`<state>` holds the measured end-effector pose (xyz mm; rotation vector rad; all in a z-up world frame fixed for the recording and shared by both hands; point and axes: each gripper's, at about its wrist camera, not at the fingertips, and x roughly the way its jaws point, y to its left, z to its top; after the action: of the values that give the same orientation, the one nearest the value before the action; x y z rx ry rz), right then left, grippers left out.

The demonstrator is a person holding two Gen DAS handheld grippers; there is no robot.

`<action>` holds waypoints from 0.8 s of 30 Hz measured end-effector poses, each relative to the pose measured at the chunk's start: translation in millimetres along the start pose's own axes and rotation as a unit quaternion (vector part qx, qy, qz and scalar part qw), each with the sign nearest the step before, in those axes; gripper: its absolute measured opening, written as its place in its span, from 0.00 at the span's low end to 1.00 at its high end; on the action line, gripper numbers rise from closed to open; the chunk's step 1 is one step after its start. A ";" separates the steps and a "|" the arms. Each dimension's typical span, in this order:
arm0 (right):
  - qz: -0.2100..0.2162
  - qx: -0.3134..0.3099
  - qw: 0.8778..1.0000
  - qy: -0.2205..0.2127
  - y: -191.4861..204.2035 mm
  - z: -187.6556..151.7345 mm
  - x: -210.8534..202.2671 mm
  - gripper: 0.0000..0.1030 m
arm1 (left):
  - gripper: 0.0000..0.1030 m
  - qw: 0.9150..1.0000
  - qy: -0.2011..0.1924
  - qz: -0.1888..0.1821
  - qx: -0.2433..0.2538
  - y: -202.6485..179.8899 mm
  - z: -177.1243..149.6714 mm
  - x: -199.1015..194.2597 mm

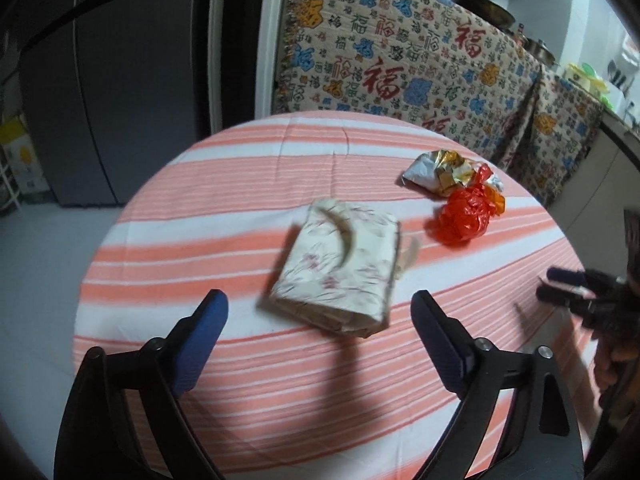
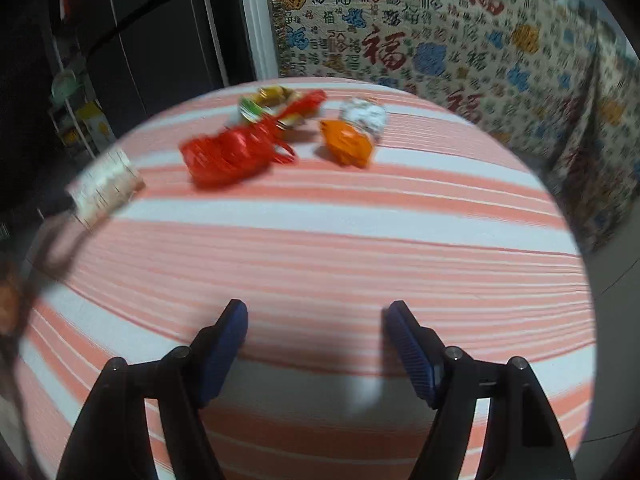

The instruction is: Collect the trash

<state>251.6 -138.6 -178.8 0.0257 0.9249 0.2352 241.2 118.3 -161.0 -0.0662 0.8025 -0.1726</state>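
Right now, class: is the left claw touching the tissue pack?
Apart. The left wrist view shows the open left claw short of the tissue pack, with striped cloth between.

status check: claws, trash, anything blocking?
Left claw open, empty, facing the cream floral paper packet. Right claw open, empty. Crumpled red plastic bag and orange wrapper on the striped tablecloth, untouched. Nothing blocking.

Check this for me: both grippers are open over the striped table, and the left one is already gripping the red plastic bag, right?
Not quite. The left gripper is open but holds nothing; the red plastic bag lies untouched on the striped table, beyond the floral tissue pack, as the left wrist view shows. The right gripper is open too.
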 end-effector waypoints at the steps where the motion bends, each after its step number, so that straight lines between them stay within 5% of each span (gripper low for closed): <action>1: 0.017 0.015 1.000 -0.005 7.1 9.5 0.6 0.73 | 0.94 1.000 0.000 -0.002 0.003 -1.0 0.9 1.5; 4: 0.055 0.075 0.995 -0.043 28.3 51.7 9.2 0.73 | 0.94 1.000 0.012 -0.009 0.014 -5.5 2.3 9.5; 8: 0.076 0.136 0.988 -0.006 43.7 80.1 55.6 0.73 | 0.94 0.999 0.021 0.002 0.028 -10.6 1.2 18.5; 10: 0.070 0.158 0.985 -0.005 43.6 78.2 70.4 0.59 | 0.94 0.999 0.019 0.000 0.029 -10.9 2.4 19.9; 11: 0.066 0.156 0.986 -0.003 42.5 75.8 72.8 0.42 | 0.94 0.999 0.017 -0.001 0.030 -10.6 3.3 19.9; 15: 0.084 0.093 0.992 0.018 30.3 68.5 53.8 0.34 | 0.94 1.000 0.013 -0.002 0.019 -4.9 8.4 20.6; 19: 0.073 -0.057 0.994 0.064 20.0 63.9 22.1 0.34 | 0.94 1.000 0.025 -0.008 0.000 -0.2 10.0 29.5; 21: 0.031 -0.132 0.987 0.081 17.6 53.4 10.0 0.38 | 0.94 0.999 0.031 -0.006 -0.005 -1.1 9.9 35.5; 22: 0.004 -0.154 0.985 0.080 14.2 47.8 4.7 0.43 | 0.94 0.999 0.035 -0.007 -0.008 -1.5 10.2 38.7; 24: -0.003 -0.136 0.989 0.063 3.1 40.8 -3.1 0.72 | 0.94 0.999 0.042 -0.007 -0.013 -3.1 10.2 44.6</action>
<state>281.6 -133.0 -151.4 -0.2461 1.0113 0.3583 278.6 107.3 -185.1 -0.0902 0.8884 -0.1799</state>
